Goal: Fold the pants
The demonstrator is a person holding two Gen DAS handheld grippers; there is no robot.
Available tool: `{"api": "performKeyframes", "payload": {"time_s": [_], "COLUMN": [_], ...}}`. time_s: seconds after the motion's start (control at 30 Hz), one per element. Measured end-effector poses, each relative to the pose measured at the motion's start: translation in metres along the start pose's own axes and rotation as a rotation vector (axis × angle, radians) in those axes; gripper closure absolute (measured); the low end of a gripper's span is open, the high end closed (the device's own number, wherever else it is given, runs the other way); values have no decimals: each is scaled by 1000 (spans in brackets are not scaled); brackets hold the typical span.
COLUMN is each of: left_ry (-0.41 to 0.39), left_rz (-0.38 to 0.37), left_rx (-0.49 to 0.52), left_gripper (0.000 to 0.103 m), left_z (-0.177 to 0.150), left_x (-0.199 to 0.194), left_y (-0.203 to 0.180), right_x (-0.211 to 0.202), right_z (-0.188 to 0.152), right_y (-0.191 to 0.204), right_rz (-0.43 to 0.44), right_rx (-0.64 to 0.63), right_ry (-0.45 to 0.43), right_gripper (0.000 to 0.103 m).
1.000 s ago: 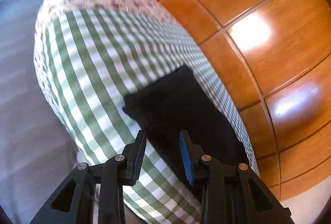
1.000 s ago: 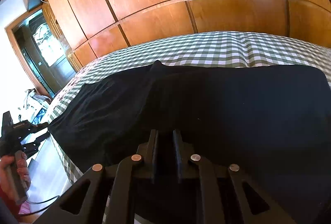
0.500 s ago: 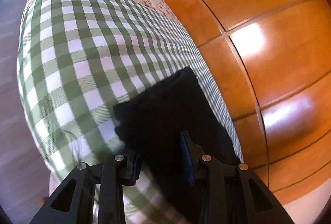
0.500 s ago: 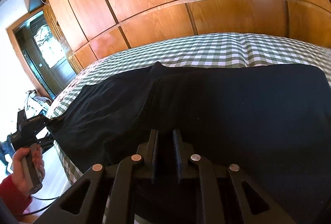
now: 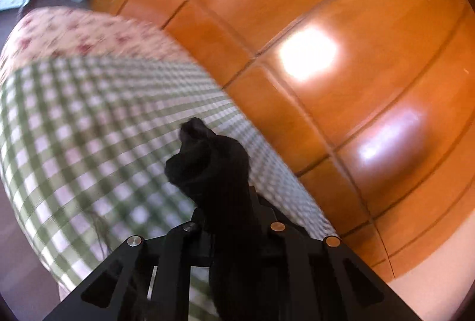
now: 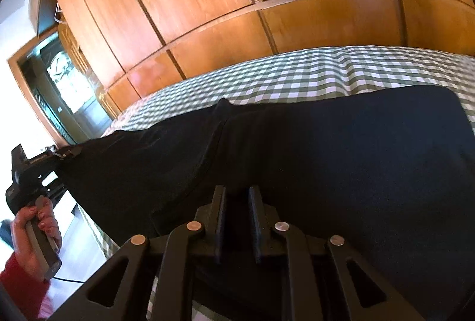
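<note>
Pants (image 6: 341, 160), black, are lying spread along the near edge of the bed (image 6: 326, 71), over its green checked cover. At the leg end the left hand-held gripper (image 5: 228, 202) is closing on a bunched hem and raising it off the cover, so the first fold looks to be starting. The right hand-held gripper (image 6: 237, 220) is easing open, its fingers nearly together over the waist end with cloth between them. Next, I judge, the hem needs carrying across toward the waist. No readable writing is showing anywhere.
</note>
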State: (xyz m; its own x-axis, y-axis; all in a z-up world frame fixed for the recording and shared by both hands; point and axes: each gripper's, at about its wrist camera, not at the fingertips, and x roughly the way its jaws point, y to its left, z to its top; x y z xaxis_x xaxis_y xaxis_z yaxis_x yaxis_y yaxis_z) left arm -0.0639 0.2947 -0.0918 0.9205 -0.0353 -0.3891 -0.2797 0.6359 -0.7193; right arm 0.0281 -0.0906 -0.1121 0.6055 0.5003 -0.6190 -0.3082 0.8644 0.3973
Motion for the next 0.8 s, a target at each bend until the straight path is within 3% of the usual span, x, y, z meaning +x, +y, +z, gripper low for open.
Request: {"api": "performKeyframes", "payload": {"time_s": [0.4,0.6,0.8], "left_ry": [-1,34,115], "left_rz": [-177,-269,-380], "left_rx": [219,265,377], "left_gripper": [88,88,88], "left_z": [-2,-17,-50], "left_x": [-17,-25,-25], "left_y": [-102,-151,-205], "right_x": [-36,-57,-79], "right_z": [5,0,-4], "right_y": [-16,-44,-50], "right_rz": [-105,-61,-80], "right_rx": [-22,124,117], "right_ry": [-5,-2,-35], "right_gripper": [83,82,82]}}
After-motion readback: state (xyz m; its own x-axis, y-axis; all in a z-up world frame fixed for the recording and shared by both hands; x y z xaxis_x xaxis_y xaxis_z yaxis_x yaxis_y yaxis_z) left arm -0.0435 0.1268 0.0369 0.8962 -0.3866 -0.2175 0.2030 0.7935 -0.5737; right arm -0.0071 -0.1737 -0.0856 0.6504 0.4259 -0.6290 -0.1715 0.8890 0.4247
